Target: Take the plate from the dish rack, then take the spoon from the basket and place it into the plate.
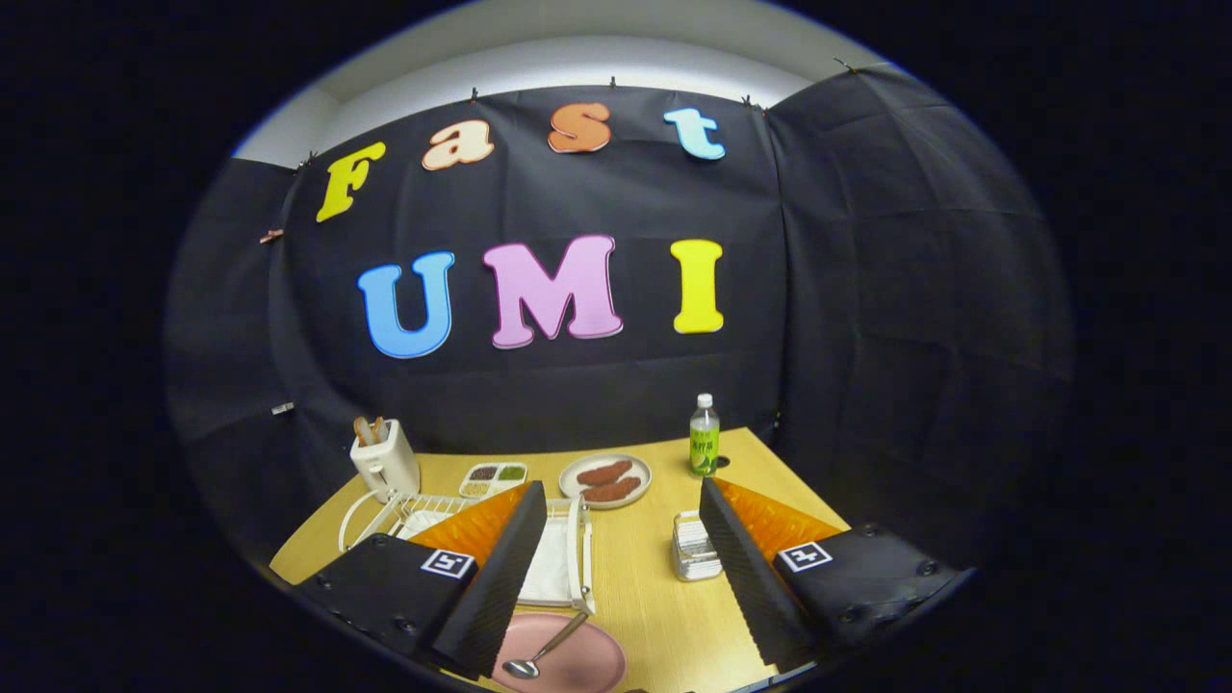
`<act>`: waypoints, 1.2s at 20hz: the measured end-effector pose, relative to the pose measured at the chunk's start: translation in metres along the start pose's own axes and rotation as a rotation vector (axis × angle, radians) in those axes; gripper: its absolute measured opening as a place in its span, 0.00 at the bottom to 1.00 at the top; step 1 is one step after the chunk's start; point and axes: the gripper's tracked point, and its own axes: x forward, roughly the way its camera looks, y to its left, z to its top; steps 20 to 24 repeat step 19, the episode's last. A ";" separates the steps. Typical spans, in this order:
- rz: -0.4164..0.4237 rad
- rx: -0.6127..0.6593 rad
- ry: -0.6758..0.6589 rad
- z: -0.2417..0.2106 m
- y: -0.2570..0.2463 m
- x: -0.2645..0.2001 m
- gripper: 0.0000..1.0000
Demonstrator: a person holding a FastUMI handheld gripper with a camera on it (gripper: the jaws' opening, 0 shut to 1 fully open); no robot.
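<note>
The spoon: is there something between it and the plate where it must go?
Nothing visible: the spoon already lies in the pink plate, on the table just below the dish rack. The gripper is open, its fingers wide apart above them.

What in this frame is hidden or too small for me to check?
- Dish rack: its near left part is hidden behind a finger in the gripper view.
- Basket: partly behind the other finger; contents unreadable.
- Pink plate with spoon: near rim cut off.
- Divided tray: fillings too small.
- Gripper: open, holding nothing.
</note>
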 end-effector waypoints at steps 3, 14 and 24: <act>-0.008 -0.048 -0.059 0.028 -0.007 -0.010 0.98; -0.032 -0.023 -0.031 0.016 -0.015 0.000 0.98; -0.029 -0.037 -0.045 0.021 -0.017 0.005 0.98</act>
